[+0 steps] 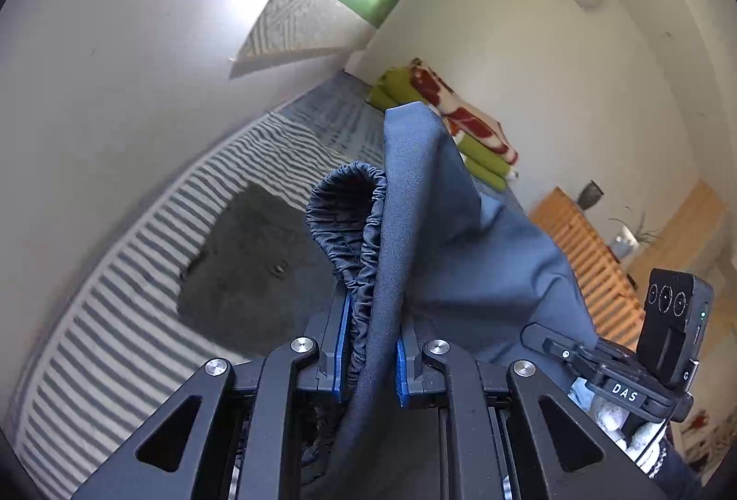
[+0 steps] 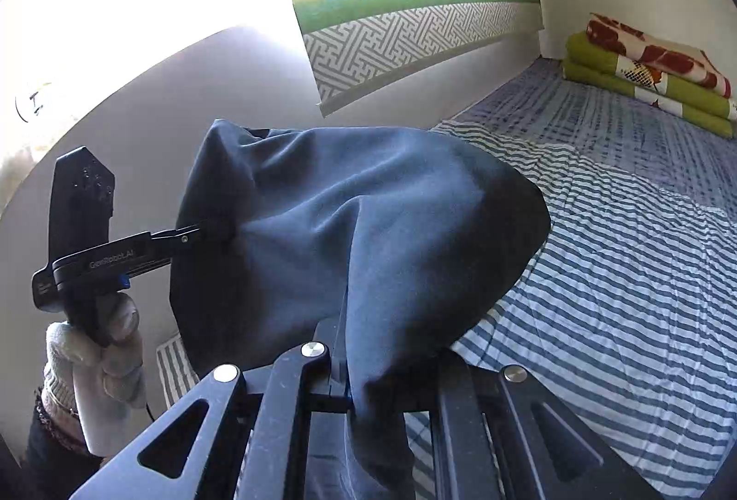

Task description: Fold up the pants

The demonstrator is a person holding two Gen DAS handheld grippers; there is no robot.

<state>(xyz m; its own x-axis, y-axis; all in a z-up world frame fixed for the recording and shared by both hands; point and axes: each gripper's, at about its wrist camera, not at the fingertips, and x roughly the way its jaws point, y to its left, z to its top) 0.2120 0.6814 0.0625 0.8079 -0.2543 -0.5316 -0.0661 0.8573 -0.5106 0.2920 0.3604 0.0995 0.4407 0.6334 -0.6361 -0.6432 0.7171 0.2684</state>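
Pants (image 2: pixel 359 223) hang in the air between your two hands, lifted off the striped bed (image 2: pixel 622 270) and not yet laid flat. Your left gripper (image 1: pixel 368 343) has its fingers (image 1: pixel 340 343) clamped on the gathered elastic waistband (image 1: pixel 350 219), with the smooth dark cloth bunched through the same gap. Your right gripper (image 2: pixel 345 380) is closed on a fold of the cloth too, though the fabric drapes over the fingers and hides most of them. From the right wrist view your left gripper bites the far edge of the garment, so the cloth billows as a loose hood between the two holds.

To do this step well, draw your hands apart until the waistband runs taut and straight; slack here will likely turn into a crooked fold. Keep both grips firm, since a thick gathered band can probably creep out of a pinch. Let the legs hang free below, which I cannot see from either camera, then lower everything onto open bed, away from the dark grey garment (image 1: pixel 248 260) already lying there and well short of the stacked blankets (image 2: pixel 645 76) at the far end.
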